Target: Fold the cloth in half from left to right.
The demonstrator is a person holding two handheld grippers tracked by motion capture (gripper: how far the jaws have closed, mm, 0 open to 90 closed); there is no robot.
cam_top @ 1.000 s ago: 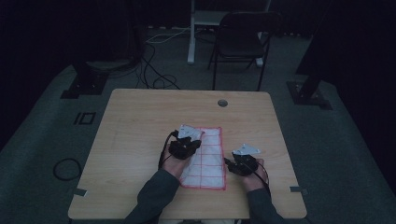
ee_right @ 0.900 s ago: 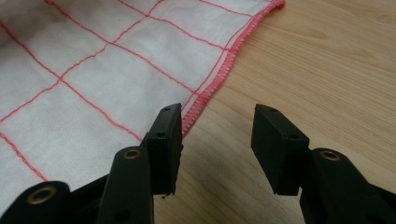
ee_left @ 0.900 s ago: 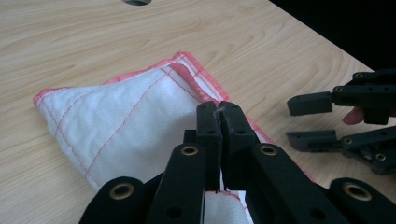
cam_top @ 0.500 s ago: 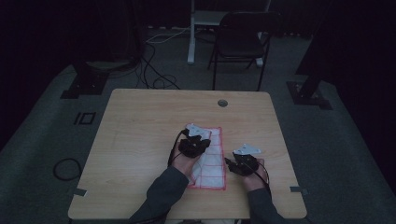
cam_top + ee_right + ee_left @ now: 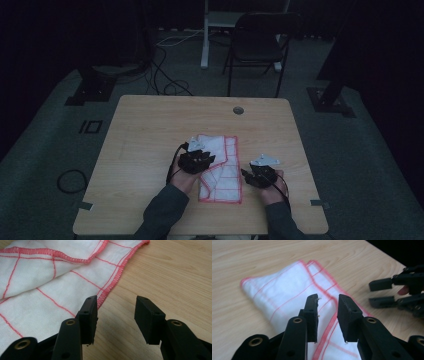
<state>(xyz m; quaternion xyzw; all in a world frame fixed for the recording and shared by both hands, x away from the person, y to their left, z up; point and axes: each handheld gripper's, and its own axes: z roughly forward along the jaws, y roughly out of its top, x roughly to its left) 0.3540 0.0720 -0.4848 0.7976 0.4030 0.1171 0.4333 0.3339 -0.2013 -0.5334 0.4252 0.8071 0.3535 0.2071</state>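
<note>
Centrally, white cloth with red grid lines (image 5: 220, 167) lies folded on wooden table (image 5: 150, 135), nearer person's edge. Left gripper (image 5: 196, 159) over cloth's left part; jaws just been opening, now apart, nothing pinched, cloth below them (image 5: 287, 295). Right gripper (image 5: 260, 175) on bare wood just right of cloth, jaws apart, empty; cloth's red hem (image 5: 110, 285) close beside its left jaw. Round grommet hole (image 5: 238, 110) near far edge. Beyond table: black chair (image 5: 257, 45), floor cables (image 5: 165, 75), stand bases. Nothing blocks cloth.
</note>
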